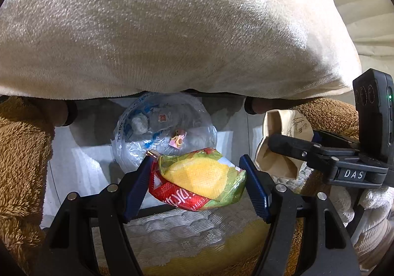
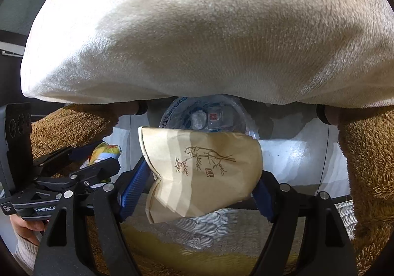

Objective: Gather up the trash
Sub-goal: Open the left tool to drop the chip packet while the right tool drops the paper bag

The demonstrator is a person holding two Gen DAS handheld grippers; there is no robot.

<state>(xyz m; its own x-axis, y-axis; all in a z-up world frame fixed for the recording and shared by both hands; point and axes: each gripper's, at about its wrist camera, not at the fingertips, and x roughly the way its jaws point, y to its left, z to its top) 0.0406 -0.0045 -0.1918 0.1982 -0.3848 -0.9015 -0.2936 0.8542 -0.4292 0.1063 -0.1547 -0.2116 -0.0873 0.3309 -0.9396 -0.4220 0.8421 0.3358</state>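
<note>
The left hand-held gripper [image 1: 197,177] is clamping a crumpled snack wrapper [image 1: 199,182], yellow, green and red, with both blue pads [image 1: 136,187] pressing on its sides. The wrapper is hanging just this side of the trash bin [image 1: 162,133] and overlapping the bin's near rim in the left wrist view. The right hand-held gripper [image 2: 199,177] is clamping a creased brown paper bag [image 2: 202,170] printed with a bamboo sketch; its blue pads [image 2: 134,189] are pressing on the bag's two edges. The bag is likewise hanging on the near side of the bin [image 2: 209,116] and hiding the bin's lower half in the right wrist view. Each hand-held gripper is showing in the other's camera, side by side, the paper bag [image 1: 283,143] lying to the right of the wrapper. A hand [image 2: 29,224] in a pale knit sleeve is gripping the left device.

Below both is lying a white and yellow embossed cloth [image 1: 177,234]. Beside the bin, to either side, brown fuzzy fabric [image 1: 22,165] is framing the view. The bin, lined with clear plastic, is standing on a pale glossy floor [image 2: 290,153] and already holding crumpled white paper and small scraps. Beyond and above the bin a cream plush cushion [image 1: 172,29] is overhanging and filling the upper part of both views.
</note>
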